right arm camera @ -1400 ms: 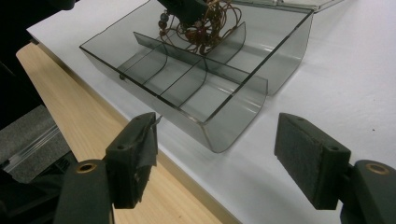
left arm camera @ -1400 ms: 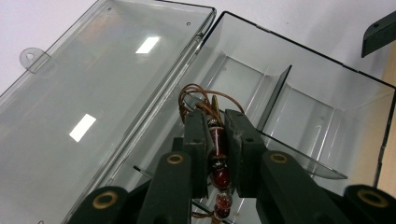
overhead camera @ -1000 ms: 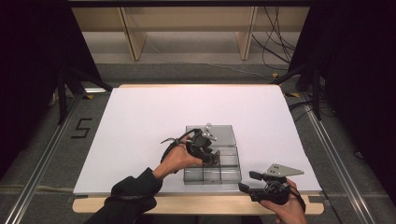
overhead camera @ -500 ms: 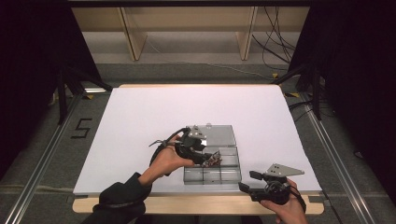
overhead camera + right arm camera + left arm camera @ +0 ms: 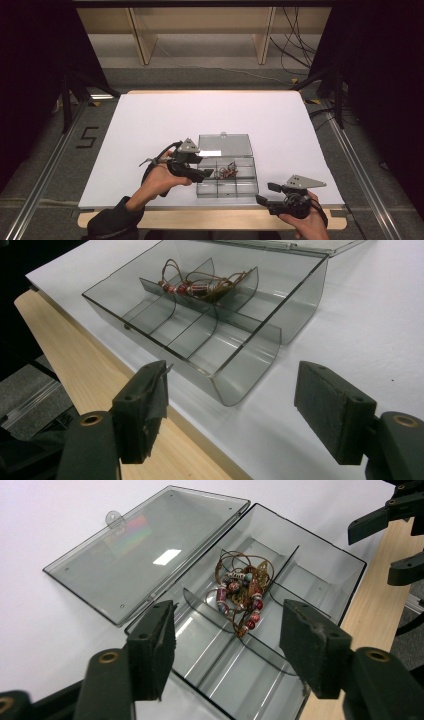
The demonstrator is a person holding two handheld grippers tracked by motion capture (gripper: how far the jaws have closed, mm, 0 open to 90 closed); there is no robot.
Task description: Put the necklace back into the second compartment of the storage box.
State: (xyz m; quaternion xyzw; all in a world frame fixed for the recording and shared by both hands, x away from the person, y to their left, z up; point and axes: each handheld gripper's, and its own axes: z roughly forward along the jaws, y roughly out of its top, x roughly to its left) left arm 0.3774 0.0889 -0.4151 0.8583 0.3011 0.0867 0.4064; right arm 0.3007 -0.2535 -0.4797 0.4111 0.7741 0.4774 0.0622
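A clear grey compartment box (image 5: 227, 192) lies open near the table's front edge, its lid (image 5: 225, 145) flat on the white surface behind it. A tangle of brown cord and red beads (image 5: 229, 172) rests in a middle compartment. My left gripper (image 5: 207, 172) hovers at the box's left side, open and empty, and the beads (image 5: 242, 590) lie beyond its jaws in the left gripper view. My right gripper (image 5: 265, 193) stays at the box's front right corner by the wooden edge, open and empty. In the right gripper view the box (image 5: 250, 365) and the beads (image 5: 200, 287) lie ahead.
The white table top (image 5: 150, 130) stretches wide to the left and behind the box. A wooden strip (image 5: 210, 217) runs along the front edge. Dark frame rails and cables (image 5: 300, 55) stand off the table's sides.
My left gripper has drawn back to the left from over the box's middle. The beads now show uncovered in their compartment. The right gripper has not moved.
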